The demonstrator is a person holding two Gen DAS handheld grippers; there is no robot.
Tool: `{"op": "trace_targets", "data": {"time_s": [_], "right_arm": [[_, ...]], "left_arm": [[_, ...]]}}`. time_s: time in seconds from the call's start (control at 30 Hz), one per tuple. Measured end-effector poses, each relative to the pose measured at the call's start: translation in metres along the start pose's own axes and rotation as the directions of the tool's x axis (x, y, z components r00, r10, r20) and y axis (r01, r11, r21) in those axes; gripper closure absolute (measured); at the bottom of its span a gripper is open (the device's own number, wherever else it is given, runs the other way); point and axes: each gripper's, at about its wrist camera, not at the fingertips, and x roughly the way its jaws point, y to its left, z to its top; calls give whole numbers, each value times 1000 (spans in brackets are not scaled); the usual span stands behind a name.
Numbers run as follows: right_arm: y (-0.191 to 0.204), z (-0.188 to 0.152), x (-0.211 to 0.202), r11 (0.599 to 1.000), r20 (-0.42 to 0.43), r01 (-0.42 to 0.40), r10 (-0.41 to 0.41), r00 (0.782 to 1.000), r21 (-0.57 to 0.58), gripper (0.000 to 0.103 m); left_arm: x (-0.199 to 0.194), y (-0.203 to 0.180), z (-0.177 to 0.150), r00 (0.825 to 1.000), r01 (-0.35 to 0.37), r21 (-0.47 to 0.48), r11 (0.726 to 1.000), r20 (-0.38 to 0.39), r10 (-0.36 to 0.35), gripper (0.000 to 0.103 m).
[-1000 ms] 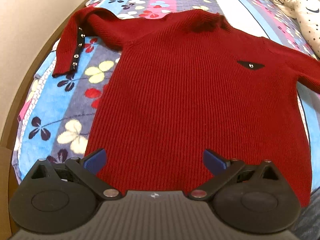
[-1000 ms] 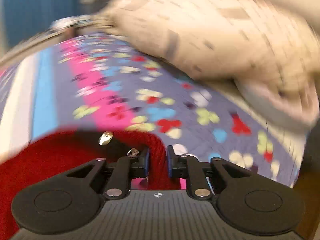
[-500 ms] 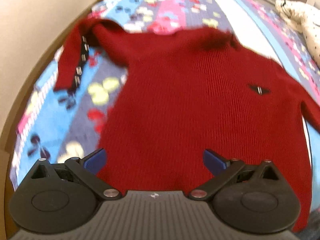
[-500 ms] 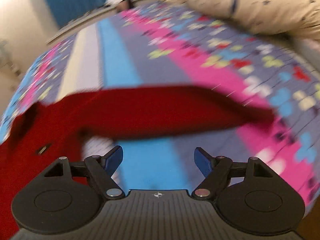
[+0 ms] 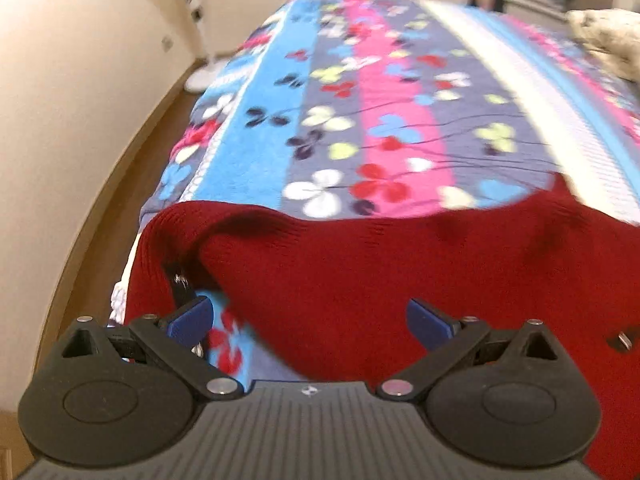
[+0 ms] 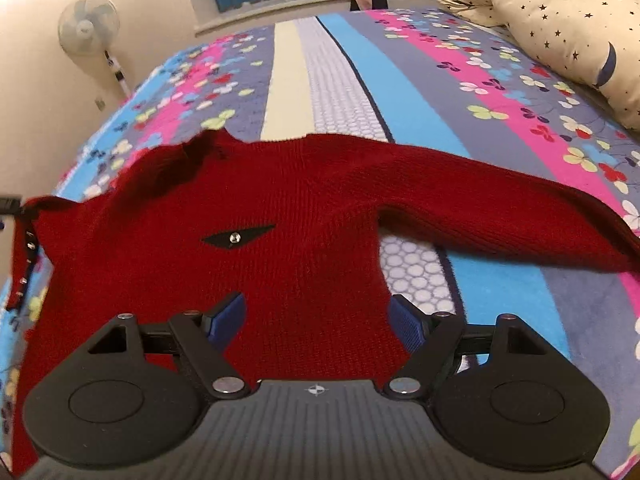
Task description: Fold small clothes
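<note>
Surface: a bedspread [image 6: 404, 92] striped in blue, pink, grey and white with a flower print is covering a bed.
Right gripper [image 6: 318, 320]: its jaws have just been opening and are now standing spread, nothing between the pads, hanging above the sweater's body.
Left gripper [image 5: 310, 320]: jaws are standing spread and empty, above the sweater's shoulder, beside the buttoned cuff [image 5: 176, 280].
Sweater [image 6: 304, 216]: red knit, lying flat on the bedspread, one sleeve [image 6: 520, 216] stretching out sideways, a black patch [image 6: 236, 237] on the chest.
Far right: a star-printed pillow [image 6: 560, 20] is resting on the bed.
Far left: a fan [image 6: 89, 24] is standing by the wall.
</note>
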Motion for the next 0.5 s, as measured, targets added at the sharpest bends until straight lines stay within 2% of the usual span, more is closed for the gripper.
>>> {"op": "trace_targets", "data": {"time_s": [0.07, 0.13, 0.2, 0.27, 0.3, 0.33, 0.4, 0.5], "right_arm": [[3, 0, 11, 1000, -29, 13, -13, 999, 11, 23], [7, -2, 21, 1000, -54, 20, -19, 998, 11, 23], [14, -2, 32, 1000, -80, 22, -23, 997, -11, 23], [25, -2, 40, 998, -91, 32, -36, 995, -49, 23], [29, -2, 42, 997, -89, 35, -41, 995, -64, 23], [33, 0, 44, 996, -83, 39, -46, 996, -78, 23], [41, 3, 47, 994, -72, 44, -51, 996, -97, 23], [49, 7, 52, 995, -71, 35, -42, 997, -97, 23]], "left_arm": [[28, 19, 8, 999, 7, -105, 994, -39, -11, 0], [52, 43, 9, 997, 39, -238, 971, -55, -53, 0], [71, 61, 13, 998, -14, -331, 944, -67, -9, 0], [85, 74, 20, 997, -59, -392, 918, -77, 31, 7], [90, 80, 24, 996, -64, -424, 903, -77, 35, 42], [94, 84, 27, 997, -60, -444, 894, -76, 30, 83], [91, 91, 26, 996, -80, -503, 861, -78, 47, 85], [68, 105, -1, 993, -116, -590, 799, -42, 113, 86]]}}
